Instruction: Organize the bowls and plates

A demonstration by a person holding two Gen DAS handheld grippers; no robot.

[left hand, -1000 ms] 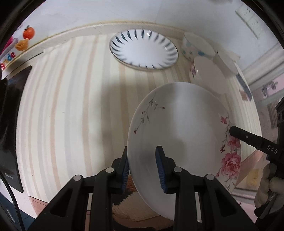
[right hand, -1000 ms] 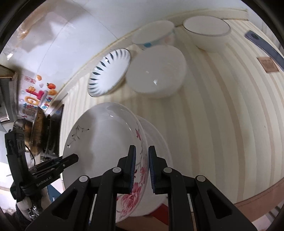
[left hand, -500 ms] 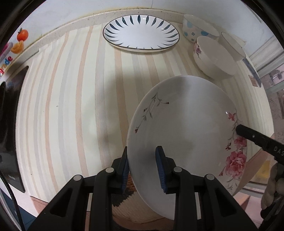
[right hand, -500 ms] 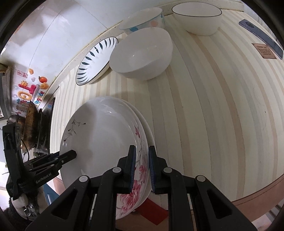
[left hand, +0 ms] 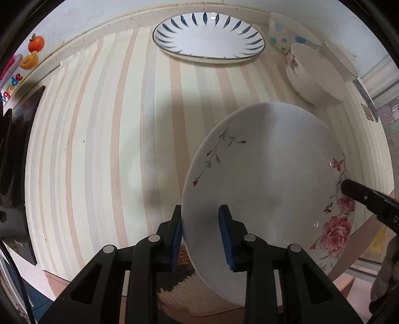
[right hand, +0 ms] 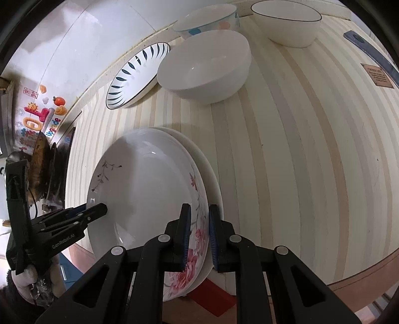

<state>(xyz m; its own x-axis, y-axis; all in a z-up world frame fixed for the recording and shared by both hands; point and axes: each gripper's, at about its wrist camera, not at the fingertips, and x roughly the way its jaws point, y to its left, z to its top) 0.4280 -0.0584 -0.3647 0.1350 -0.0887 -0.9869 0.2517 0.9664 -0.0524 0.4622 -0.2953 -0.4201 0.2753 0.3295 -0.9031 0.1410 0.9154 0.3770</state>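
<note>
A white plate with pink flowers (left hand: 269, 179) (right hand: 147, 189) is held above the striped table at its near edge. A second white plate (right hand: 212, 174) lies right under it. My left gripper (left hand: 200, 235) is shut on the flower plate's rim. My right gripper (right hand: 199, 234) is shut on the opposite rim of the stacked plates. A blue-leaf plate (left hand: 208, 37) (right hand: 137, 72) lies at the back. A flower-print bowl (left hand: 311, 74) (right hand: 204, 67), a dotted bowl (left hand: 286, 37) (right hand: 207, 20) and a dark-rimmed white bowl (right hand: 286, 22) stand at the back right.
The striped table (left hand: 99, 149) (right hand: 311, 149) has its front edge near both grippers. Dark appliances (left hand: 15, 162) stand at the left. A wall with stickers (left hand: 25, 57) runs behind. A small card (right hand: 379, 77) lies at the far right.
Both grippers have moved forward and down with the plates, toward the table. The bowls and blue-leaf plate now look closer. Both grips are unchanged.
</note>
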